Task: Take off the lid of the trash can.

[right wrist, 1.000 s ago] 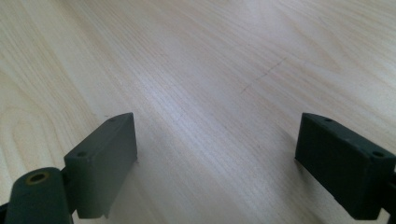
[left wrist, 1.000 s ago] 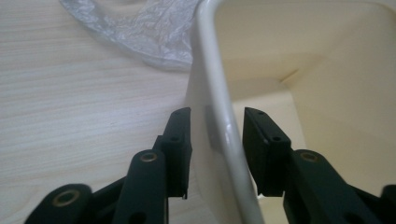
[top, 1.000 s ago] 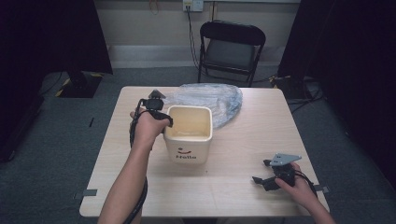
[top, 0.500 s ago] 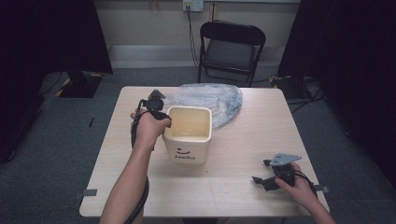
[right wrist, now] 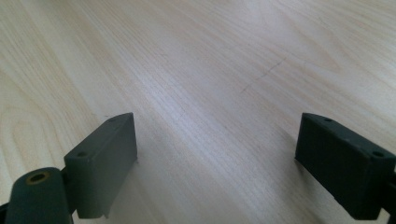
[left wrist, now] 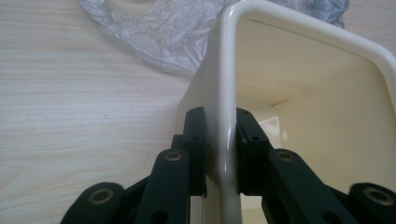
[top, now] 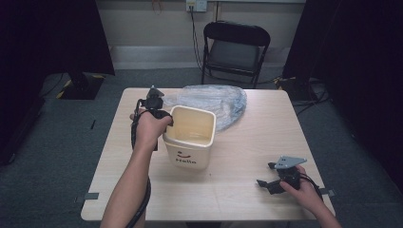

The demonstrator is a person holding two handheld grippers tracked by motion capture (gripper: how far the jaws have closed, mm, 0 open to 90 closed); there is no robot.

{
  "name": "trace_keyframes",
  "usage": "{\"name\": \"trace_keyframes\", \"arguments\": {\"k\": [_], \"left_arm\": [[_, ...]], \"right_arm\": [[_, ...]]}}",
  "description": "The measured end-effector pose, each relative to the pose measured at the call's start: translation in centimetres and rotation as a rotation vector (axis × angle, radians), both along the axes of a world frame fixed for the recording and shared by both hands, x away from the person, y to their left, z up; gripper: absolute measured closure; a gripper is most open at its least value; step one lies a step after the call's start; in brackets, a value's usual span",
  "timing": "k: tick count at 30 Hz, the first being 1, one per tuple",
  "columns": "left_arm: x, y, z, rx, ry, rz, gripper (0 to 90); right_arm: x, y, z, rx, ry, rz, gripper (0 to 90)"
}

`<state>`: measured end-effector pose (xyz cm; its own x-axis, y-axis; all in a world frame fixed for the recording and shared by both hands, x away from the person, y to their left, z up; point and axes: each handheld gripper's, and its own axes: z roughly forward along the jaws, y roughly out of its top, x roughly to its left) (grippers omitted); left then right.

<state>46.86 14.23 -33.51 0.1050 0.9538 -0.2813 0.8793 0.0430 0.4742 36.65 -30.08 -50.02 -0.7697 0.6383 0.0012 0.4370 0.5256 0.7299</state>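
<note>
Bin (top: pixel 190 137), cream plastic, "Hello" on front, upright mid-table, clear plastic bag (top: pixel 214 99) touching behind; left gripper (left wrist: pixel 219 154) jaws just closing, clamped on near-left rim wall; right gripper (right wrist: pixel 217 161) idle, jaws wide, nothing between; risk: one-sided rim grip, bin likely tilts or slips on lift; bag may drag.

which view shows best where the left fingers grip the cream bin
The left gripper view: the left gripper has one finger outside and one inside the cream bin's wall at a corner of the rim, pads pressed on. The high view shows the whole bin, but the hand covers the grip. The right gripper view shows bare table.
</note>
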Motion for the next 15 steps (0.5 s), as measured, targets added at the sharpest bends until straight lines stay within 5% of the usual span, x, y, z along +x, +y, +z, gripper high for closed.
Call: {"name": "trace_keyframes", "arguments": {"k": [6, 15], "left_arm": [[-0.14, -0.11, 0.05, -0.011, 0.009, 0.020, 76.7], [-0.26, -0.49, 0.17, 0.029, -0.001, 0.016, 75.6]], "right_arm": [[0.01, -0.02, 0.00, 0.000, 0.000, 0.002, 11.7], [0.01, -0.02, 0.00, 0.000, 0.000, 0.002, 11.7]]}}
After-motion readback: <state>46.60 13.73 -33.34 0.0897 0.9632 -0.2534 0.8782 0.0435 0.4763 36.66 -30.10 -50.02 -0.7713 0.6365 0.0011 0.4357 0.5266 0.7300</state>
